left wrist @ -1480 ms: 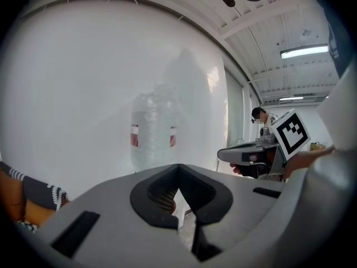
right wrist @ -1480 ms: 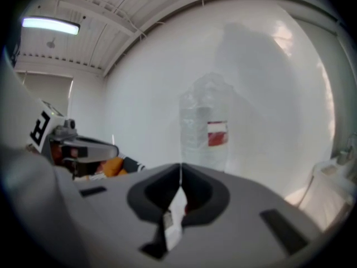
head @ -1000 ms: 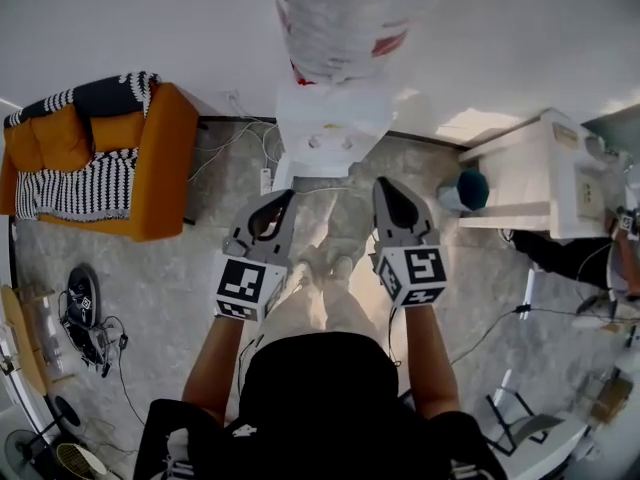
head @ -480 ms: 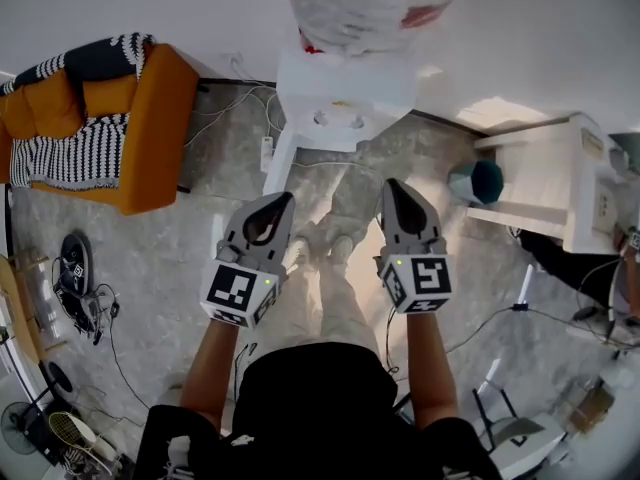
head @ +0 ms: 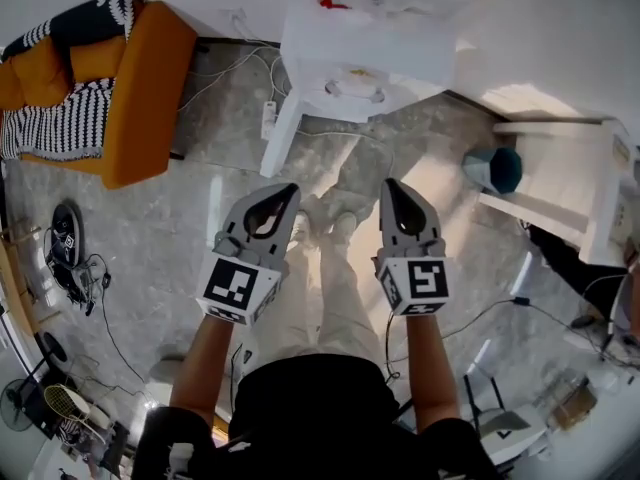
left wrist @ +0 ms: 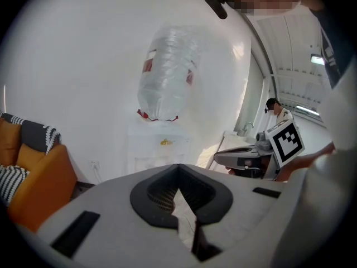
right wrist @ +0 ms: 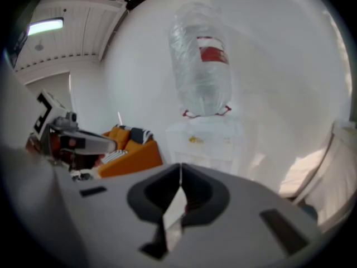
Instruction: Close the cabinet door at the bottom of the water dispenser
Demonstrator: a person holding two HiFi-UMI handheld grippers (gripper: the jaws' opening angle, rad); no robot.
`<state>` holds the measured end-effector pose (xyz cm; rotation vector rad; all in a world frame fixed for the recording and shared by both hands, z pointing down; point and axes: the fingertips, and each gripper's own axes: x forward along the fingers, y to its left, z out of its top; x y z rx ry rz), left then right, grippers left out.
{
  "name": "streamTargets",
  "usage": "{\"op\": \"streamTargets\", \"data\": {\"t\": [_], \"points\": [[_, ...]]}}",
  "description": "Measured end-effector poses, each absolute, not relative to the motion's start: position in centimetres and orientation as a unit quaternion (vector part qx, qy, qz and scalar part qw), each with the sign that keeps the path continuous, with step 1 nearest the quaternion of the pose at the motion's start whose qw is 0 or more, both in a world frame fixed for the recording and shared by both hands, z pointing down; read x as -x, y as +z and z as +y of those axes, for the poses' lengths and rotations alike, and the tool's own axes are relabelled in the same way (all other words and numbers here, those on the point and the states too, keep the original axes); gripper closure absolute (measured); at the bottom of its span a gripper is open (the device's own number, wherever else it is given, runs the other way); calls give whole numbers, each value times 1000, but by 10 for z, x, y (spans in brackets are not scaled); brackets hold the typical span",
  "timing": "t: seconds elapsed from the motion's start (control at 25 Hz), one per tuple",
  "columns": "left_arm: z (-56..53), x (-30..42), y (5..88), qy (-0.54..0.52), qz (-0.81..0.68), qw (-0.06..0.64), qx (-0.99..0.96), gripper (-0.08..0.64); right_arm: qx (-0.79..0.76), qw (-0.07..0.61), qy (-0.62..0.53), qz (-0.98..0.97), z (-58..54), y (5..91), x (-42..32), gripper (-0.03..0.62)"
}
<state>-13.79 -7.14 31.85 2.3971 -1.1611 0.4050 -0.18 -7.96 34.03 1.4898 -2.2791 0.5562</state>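
The cabinet door (head: 281,133) stands swung open at the bottom of the white water dispenser (head: 365,63), hinged at its front corner on the person's left and jutting out toward the person. It is probably a light, stiff hinged panel that would swing with a gentle push on its flat face near the free edge farthest from the water dispenser, so no grip is needed. The left tongs (head: 289,190) and right tongs (head: 391,184) are both pressed together and empty, held in the air in front of the water dispenser and touching nothing.
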Motion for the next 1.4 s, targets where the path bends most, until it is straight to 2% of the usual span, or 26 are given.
{"op": "streamTargets", "data": {"t": [0.8, 1.08, 1.4], "points": [[-64, 134, 435, 198, -412, 233, -858, 552, -498, 244, 237, -797, -66, 456, 1, 557], [-66, 132, 466, 188, -420, 288, -840, 552, -495, 245, 245, -797, -68, 487, 4, 557], [-63, 135, 506, 216, -417, 268, -841, 552, -489, 247, 255, -797, -66, 519, 9, 557]]}}
